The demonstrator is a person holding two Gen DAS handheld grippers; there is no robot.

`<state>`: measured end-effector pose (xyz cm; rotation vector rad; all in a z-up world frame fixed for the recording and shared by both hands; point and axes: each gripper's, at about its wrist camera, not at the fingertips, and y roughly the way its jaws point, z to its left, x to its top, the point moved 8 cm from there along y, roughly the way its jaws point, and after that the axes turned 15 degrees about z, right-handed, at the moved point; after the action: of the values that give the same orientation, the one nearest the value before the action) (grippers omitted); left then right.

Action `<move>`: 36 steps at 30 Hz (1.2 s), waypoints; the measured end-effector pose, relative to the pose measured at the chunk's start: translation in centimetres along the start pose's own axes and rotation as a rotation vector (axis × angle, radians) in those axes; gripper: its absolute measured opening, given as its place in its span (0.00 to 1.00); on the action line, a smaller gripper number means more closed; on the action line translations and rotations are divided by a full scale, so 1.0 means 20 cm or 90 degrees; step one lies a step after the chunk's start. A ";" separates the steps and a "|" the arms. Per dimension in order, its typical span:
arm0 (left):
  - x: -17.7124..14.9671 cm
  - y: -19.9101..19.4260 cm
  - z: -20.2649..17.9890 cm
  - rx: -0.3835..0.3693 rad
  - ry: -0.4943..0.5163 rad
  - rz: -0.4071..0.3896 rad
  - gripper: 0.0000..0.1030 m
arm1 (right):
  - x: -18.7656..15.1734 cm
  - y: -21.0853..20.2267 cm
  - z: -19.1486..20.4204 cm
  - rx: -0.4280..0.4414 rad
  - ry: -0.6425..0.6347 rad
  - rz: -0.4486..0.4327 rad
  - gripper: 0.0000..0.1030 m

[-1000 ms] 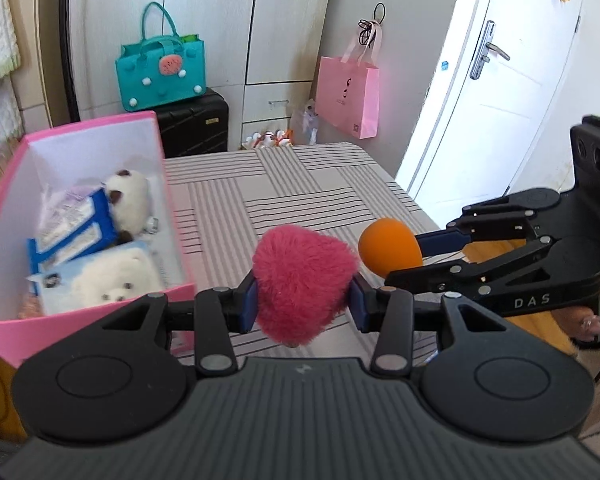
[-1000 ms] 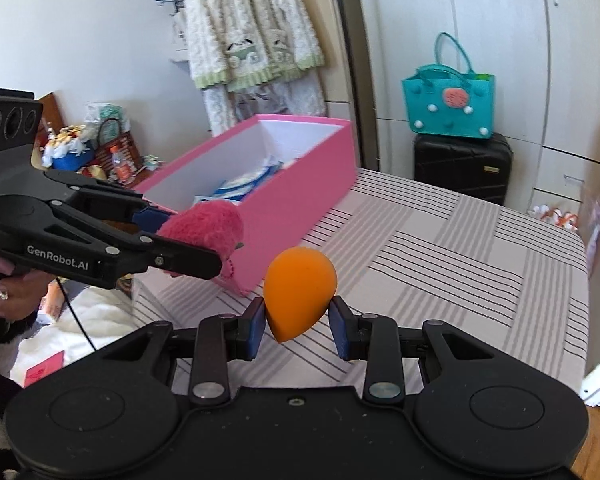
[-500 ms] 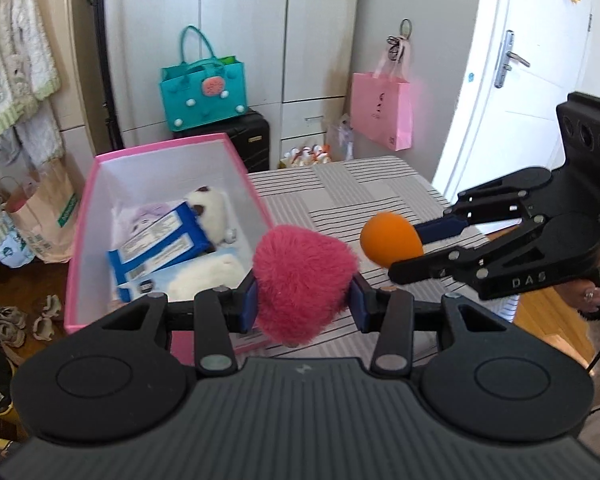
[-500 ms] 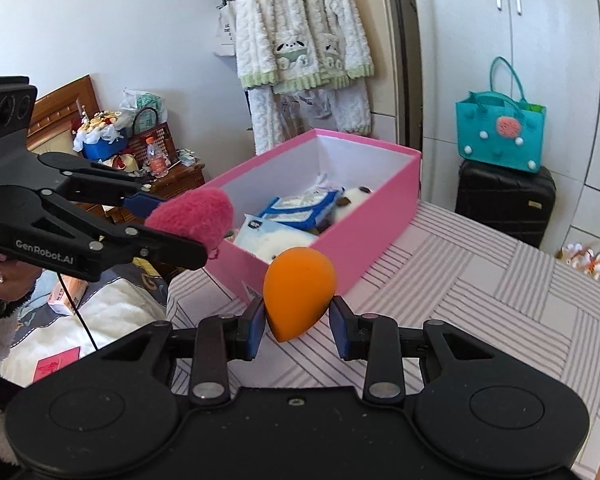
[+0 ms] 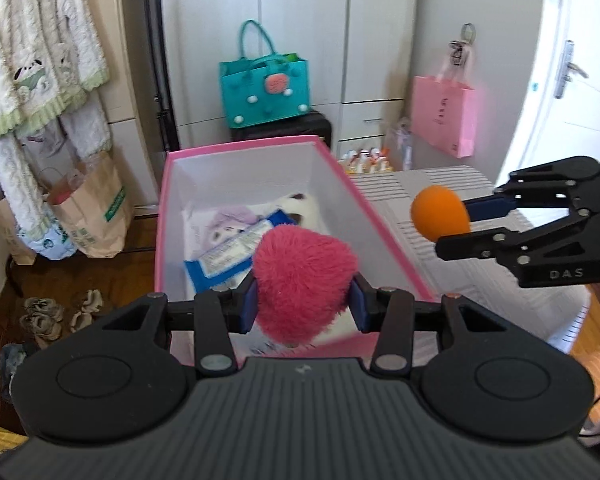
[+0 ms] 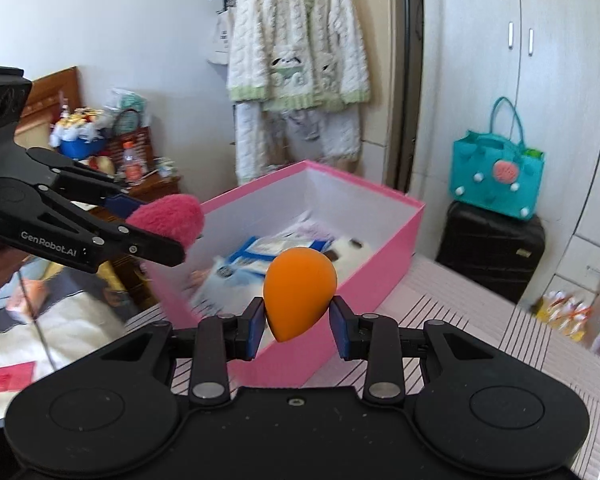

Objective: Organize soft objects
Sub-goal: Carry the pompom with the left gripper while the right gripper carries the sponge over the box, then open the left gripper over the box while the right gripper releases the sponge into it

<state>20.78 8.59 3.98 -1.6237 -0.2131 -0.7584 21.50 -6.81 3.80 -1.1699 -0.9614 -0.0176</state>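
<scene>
Clamping a fluffy magenta heart-shaped plush [image 5: 303, 282], the left gripper [image 5: 303, 307] pinches it at its sides between blue pads [image 5: 249, 307], with the heart's point toward 6 o'clock and its lobes toward 12, so the long axis runs upright. It hangs over the near end of the pink cardboard box with white inner walls [image 5: 256, 168]; in the right wrist view the same plush [image 6: 166, 220] sits at 9 o'clock, beside the box's left rim. Inside the box [image 6: 396, 240] lie a blue-and-white soft packet [image 5: 224, 258], a pale lilac plush [image 5: 230, 222] and a white furry toy with dark patches [image 5: 300, 206], each partly covered by its neighbours or by the heart; in the right wrist view they are smeared by blur and hard to tell apart.

At 3 o'clock in the left wrist view, the right gripper [image 5: 466, 222] is closed on a smooth orange teardrop-shaped sponge [image 5: 438, 218], its rounded end toward 9 o'clock. From its own camera that gripper [image 6: 298, 322] holds the sponge [image 6: 299, 294] with the narrow tip down at 6 o'clock and the bulb up, long axis vertical, over the box's near wall. The box rests on a grey-and-white striped tabletop [image 6: 480, 320], cut off by the frame edge. A teal felt handbag [image 6: 498, 178] stands on a black suitcase [image 6: 490, 256] at 3 o'clock.
</scene>
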 end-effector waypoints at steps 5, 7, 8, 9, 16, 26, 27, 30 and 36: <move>0.12 0.15 0.09 0.083 0.036 -0.010 0.43 | 0.11 0.13 -0.06 0.022 0.009 0.009 0.39; 0.15 0.22 0.11 0.117 0.051 -0.008 0.44 | 0.16 0.18 -0.08 0.024 0.004 0.009 0.39; 0.18 0.25 0.12 0.122 0.056 -0.005 0.44 | 0.19 0.21 -0.09 0.025 0.002 0.010 0.39; 0.20 0.28 0.12 0.122 0.063 0.000 0.44 | 0.21 0.23 -0.10 0.025 0.000 0.010 0.39; 0.33 0.50 0.23 0.076 0.027 0.063 0.44 | 0.40 0.47 -0.20 0.035 0.004 0.042 0.39; 0.36 0.66 0.27 0.066 -0.014 0.109 0.46 | 0.53 0.70 -0.28 0.036 0.025 0.077 0.39; 0.36 0.67 0.27 0.063 -0.020 0.109 0.47 | 0.53 0.71 -0.28 0.036 0.024 0.078 0.39; 0.37 0.67 0.28 0.094 -0.020 0.095 0.55 | 0.55 0.72 -0.28 0.032 0.023 0.075 0.41; 0.37 0.58 0.25 0.100 -0.001 0.094 0.63 | 0.53 0.71 -0.30 0.021 0.030 0.065 0.46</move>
<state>34.40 8.68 -1.25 -1.4729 -0.1480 -0.6120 38.56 -0.54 -0.56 -1.1821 -0.8557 0.0523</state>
